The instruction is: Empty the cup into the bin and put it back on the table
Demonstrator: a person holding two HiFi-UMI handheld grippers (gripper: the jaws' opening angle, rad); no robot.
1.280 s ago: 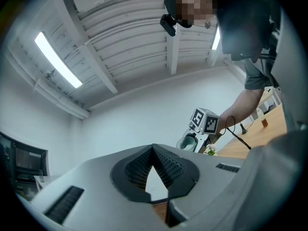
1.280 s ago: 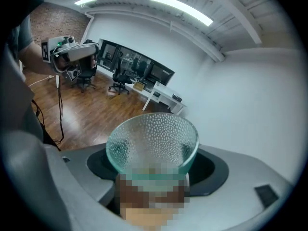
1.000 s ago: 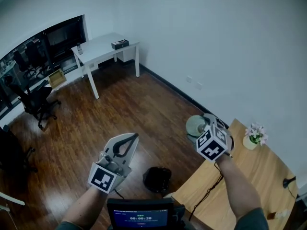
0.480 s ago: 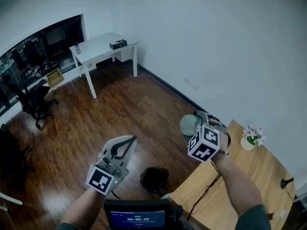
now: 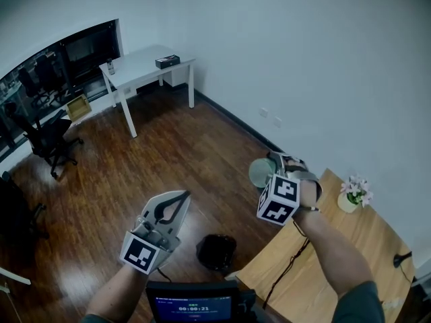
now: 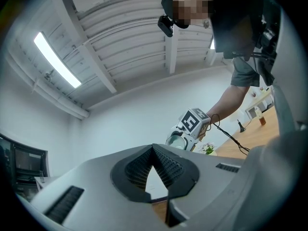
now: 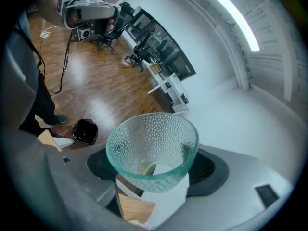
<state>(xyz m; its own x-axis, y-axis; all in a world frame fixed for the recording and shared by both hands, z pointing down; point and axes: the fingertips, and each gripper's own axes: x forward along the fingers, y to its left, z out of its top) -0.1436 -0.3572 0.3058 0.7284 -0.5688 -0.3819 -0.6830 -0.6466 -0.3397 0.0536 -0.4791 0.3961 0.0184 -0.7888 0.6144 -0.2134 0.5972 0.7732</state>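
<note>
Cup, dimpled clear glass, pinched at its sides by my right gripper; the jaws stand wide and their pads press the wall from either side. The cup is tipped, so its open mouth faces back along the jaws. A small pale bit shows near its base; I cannot tell what it is.

In the head view the cup hangs in the air in my right gripper, off the wooden table, which lies at 5 o'clock of it. A flower pot stands on the table near the wall. The black bin sits on the floor at 7 o'clock of the cup. My left gripper, at 8 o'clock, has its jaws pressed together at the tips on nothing. A white desk stands at 11 o'clock.
</note>
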